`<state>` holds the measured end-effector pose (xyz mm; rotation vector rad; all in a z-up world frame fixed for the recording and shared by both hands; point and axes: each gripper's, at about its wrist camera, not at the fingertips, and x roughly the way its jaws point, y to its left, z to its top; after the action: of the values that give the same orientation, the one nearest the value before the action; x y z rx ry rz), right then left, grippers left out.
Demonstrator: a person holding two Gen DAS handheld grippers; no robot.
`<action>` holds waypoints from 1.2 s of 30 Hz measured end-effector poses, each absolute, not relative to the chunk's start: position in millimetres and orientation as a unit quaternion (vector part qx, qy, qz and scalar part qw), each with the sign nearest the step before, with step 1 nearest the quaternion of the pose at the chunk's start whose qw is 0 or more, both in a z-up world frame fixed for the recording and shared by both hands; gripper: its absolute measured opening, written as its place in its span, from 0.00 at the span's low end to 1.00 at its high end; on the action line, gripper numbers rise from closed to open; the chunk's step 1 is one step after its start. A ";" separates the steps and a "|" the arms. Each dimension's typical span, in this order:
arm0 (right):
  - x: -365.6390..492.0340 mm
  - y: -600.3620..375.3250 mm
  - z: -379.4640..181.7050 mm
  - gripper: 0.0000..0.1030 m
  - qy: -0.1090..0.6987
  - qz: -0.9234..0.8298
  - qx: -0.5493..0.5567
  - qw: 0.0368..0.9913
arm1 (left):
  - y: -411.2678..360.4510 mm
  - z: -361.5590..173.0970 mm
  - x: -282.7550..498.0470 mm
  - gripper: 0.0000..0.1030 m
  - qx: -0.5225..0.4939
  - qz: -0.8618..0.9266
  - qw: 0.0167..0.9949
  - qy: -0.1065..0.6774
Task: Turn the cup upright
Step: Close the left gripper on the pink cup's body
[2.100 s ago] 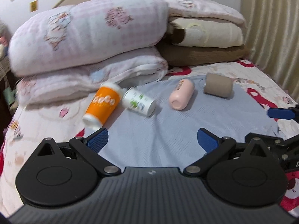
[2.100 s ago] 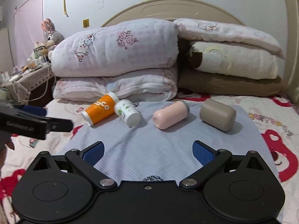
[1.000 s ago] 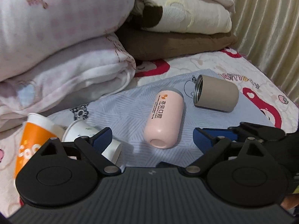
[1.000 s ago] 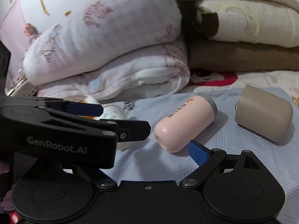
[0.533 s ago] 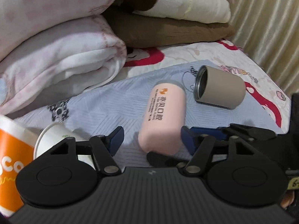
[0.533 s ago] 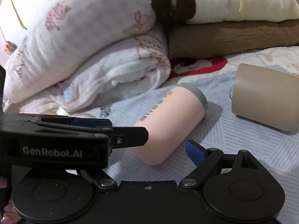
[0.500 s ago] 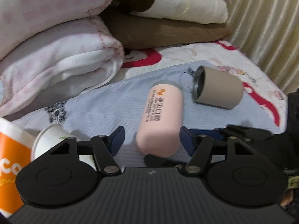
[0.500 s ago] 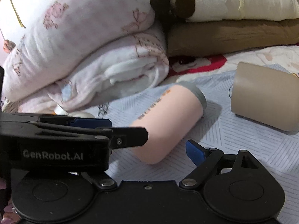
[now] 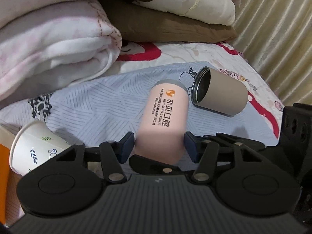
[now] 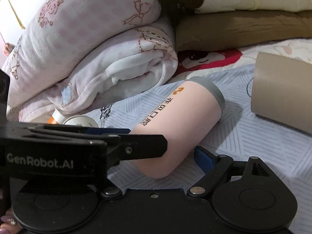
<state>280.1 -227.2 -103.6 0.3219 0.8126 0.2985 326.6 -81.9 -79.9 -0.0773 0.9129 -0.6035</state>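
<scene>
A pink cup (image 9: 165, 115) with a grey rim and dark printed text lies on its side on a striped blue-grey cloth (image 9: 93, 105). My left gripper (image 9: 159, 146) has its blue pads against both sides of the cup's near end. In the right wrist view the same cup (image 10: 181, 120) lies just ahead. My right gripper (image 10: 154, 156) is open; its right blue fingertip (image 10: 202, 159) is beside the cup's base, and its left finger is hidden behind the left gripper's black body (image 10: 58, 154).
A tan cup (image 9: 220, 95) lies on its side right of the pink one, mouth facing left. A white leaf-print paper cup (image 9: 37, 148) and an orange cup (image 9: 3, 159) lie at the left. Folded quilts (image 9: 54, 39) and pillows (image 9: 175, 25) are stacked behind. A curtain (image 9: 276, 29) hangs at right.
My left gripper has moved forward and narrowed until its pads touch the pink cup's sides. My right gripper has come closer to the cup's base.
</scene>
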 end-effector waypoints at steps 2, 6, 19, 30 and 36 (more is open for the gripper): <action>278.0 -229.2 -103.6 0.76 0.390 0.140 0.155 0.897 | -87.7 -77.6 319.7 0.52 -0.011 -0.281 0.864 0.418; 272.4 -233.9 -104.5 0.66 0.392 0.142 0.166 0.894 | -88.3 -75.7 316.9 0.51 -0.015 -0.284 0.859 0.426; 240.8 -222.6 -98.0 0.66 0.412 0.147 0.125 0.890 | -81.7 -72.3 289.4 0.51 -0.037 -0.274 0.842 0.464; 192.1 -212.8 -85.9 0.65 0.446 0.159 0.130 0.871 | -64.5 -62.6 241.9 0.51 -0.060 -0.269 0.823 0.497; 168.1 -202.0 -77.0 0.64 0.452 0.163 0.123 0.868 | -52.5 -57.0 222.4 0.51 -0.075 -0.271 0.817 0.504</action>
<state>168.1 -202.0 -77.0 0.2580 0.9466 0.3408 222.4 -52.5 -57.0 -0.1609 1.0744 -0.5781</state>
